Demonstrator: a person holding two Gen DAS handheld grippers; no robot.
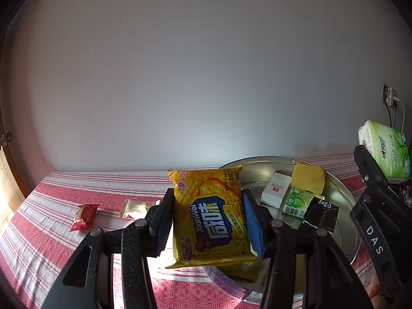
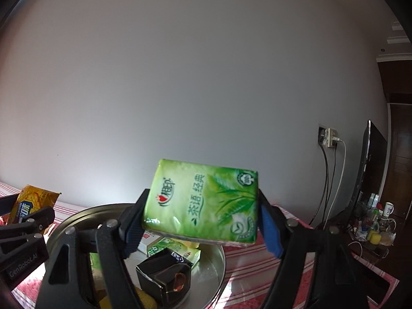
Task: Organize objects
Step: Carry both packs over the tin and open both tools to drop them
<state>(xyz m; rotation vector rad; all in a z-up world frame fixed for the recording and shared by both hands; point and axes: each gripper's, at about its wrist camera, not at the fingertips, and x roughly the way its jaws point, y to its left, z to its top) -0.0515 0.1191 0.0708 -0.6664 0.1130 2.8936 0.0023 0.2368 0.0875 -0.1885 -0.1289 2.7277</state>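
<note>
My left gripper (image 1: 208, 216) is shut on a yellow cracker packet (image 1: 209, 219), held upright just above the near left rim of a round metal tray (image 1: 345, 200). My right gripper (image 2: 200, 221) is shut on a green tissue pack (image 2: 203, 203), raised over the same metal tray (image 2: 219, 260). In the tray lie a white box (image 1: 274, 189), a yellow sponge-like block (image 1: 309, 176), a small green tissue pack (image 1: 296, 202) and a black carton (image 1: 320, 213). The right gripper and its green pack (image 1: 383, 149) show at the right edge of the left wrist view.
A red-and-white striped cloth (image 1: 64, 231) covers the table. On it, left of the tray, lie a red candy wrapper (image 1: 83, 216) and a beige sachet (image 1: 134, 208). A white wall stands behind. A wall socket with cables (image 2: 329, 139), a dark screen (image 2: 370, 159) and a cluttered side table (image 2: 373, 229) are at the right.
</note>
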